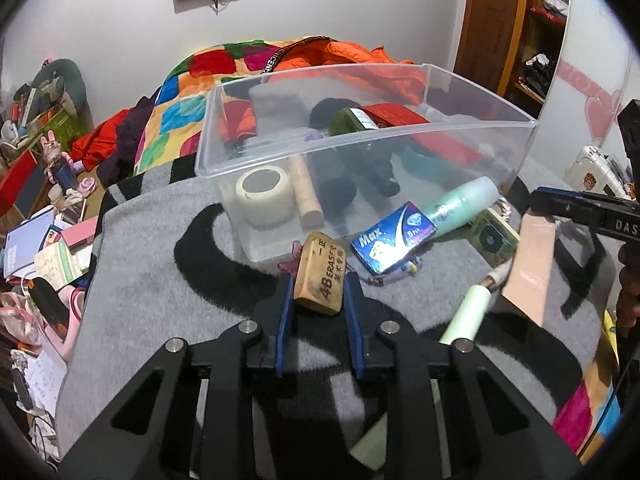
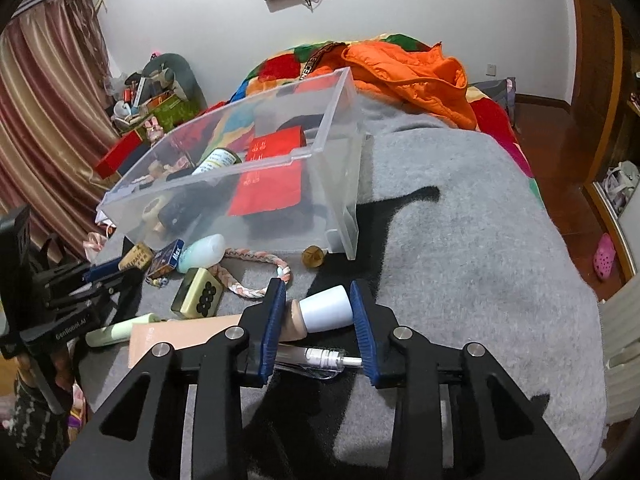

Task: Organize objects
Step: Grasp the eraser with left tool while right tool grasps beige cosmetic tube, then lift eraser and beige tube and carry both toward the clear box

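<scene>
The left gripper pinches a tan rectangular eraser block, its long axis running forward along the fingers. The right gripper closes around a beige tube's white cap, lying crosswise. The clear plastic bin stands straight beyond both.

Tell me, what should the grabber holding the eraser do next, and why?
Probably lift the eraser and carry it over the clear bin just ahead. The left gripper already pinches its sides, and the bin is open on top with other things inside.
</scene>
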Demonstrator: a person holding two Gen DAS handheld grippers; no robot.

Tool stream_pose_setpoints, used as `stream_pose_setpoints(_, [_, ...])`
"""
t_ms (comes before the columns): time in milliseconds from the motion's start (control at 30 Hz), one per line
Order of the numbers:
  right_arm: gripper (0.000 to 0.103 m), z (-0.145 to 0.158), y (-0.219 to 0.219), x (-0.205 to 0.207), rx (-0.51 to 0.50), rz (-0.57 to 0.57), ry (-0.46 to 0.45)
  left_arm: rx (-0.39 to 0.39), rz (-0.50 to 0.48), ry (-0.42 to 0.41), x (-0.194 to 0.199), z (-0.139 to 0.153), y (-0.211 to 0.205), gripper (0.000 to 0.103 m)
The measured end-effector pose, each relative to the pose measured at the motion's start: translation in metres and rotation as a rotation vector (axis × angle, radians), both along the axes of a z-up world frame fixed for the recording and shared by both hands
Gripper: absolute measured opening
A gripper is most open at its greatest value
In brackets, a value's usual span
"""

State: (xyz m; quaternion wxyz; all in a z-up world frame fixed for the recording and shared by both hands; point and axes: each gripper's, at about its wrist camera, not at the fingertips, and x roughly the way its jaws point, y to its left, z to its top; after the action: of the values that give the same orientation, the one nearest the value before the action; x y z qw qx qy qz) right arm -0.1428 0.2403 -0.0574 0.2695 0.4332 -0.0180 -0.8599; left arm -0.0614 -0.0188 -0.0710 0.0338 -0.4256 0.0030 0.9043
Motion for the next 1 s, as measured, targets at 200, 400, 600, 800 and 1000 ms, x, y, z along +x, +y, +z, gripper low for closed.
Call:
stream_pose_setpoints(200, [0.029,0.007,0.004,0.003,-0.006,-0.003,0.018,0.036,-0.006,-0.007,0.019,0.002,-0.002,0.024])
stream_pose_setpoints(400, [0.029,0.01,0.019,0.009,-0.007,-0.036,0.022,0.048,0.023,0.014,0.038,0.01,-0.009,0.024])
stream_pose_setpoints(600, [0.005,0.026,0.026,0.012,-0.034,-0.039,0.043,0.073,0.016,0.054,0.042,0.025,-0.006,0.024])
stream_pose_setpoints(800, [0.006,0.032,0.014,0.019,0.004,0.022,0.067,0.089,-0.008,0.089,0.049,0.04,0.0,0.024])
stream_pose_setpoints(1000, [0.043,0.03,0.008,0.044,0.056,0.111,0.102,0.142,-0.029,0.074,0.055,0.041,0.002,0.024])
